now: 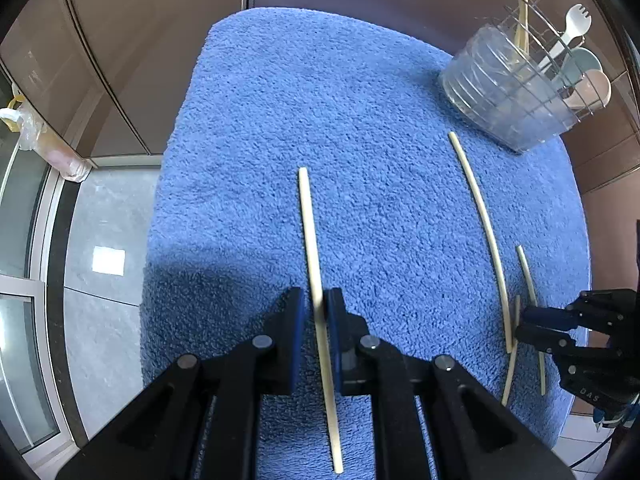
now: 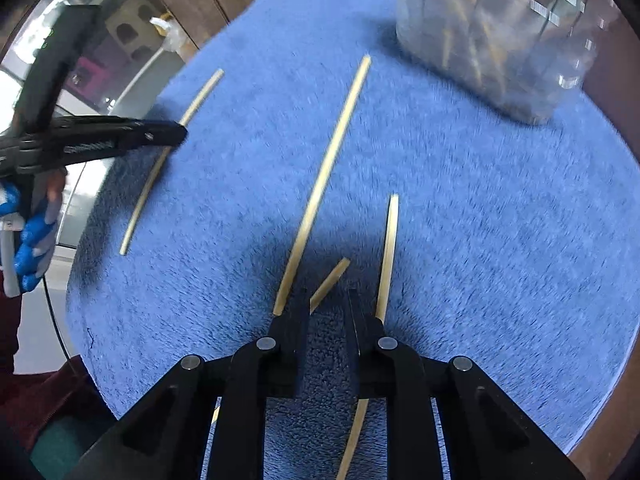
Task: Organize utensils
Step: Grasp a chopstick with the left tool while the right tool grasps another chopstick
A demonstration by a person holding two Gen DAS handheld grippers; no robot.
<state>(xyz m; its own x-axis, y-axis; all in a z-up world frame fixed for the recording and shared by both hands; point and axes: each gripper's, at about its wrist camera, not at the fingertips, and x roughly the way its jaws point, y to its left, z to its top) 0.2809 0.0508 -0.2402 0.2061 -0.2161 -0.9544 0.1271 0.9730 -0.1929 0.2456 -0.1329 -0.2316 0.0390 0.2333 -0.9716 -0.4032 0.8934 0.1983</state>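
A fluffy blue towel (image 1: pixel 380 120) covers the table, likely to stop the thin sticks rolling. Well ahead of both grippers, a ribbed clear plastic utensil holder (image 1: pixel 504 100) with a wire rack already keeps pale spoons and a spork upright. The left gripper (image 1: pixel 316 312) pinches a slim cream chopstick (image 1: pixel 310 232) between nearly closed blue pads, ready to lift. The right gripper (image 2: pixel 328 304) stands slightly parted, gripping nothing I can see; a short chopstick tip (image 2: pixel 332 276) lies at its gap, longer ones just beside each finger
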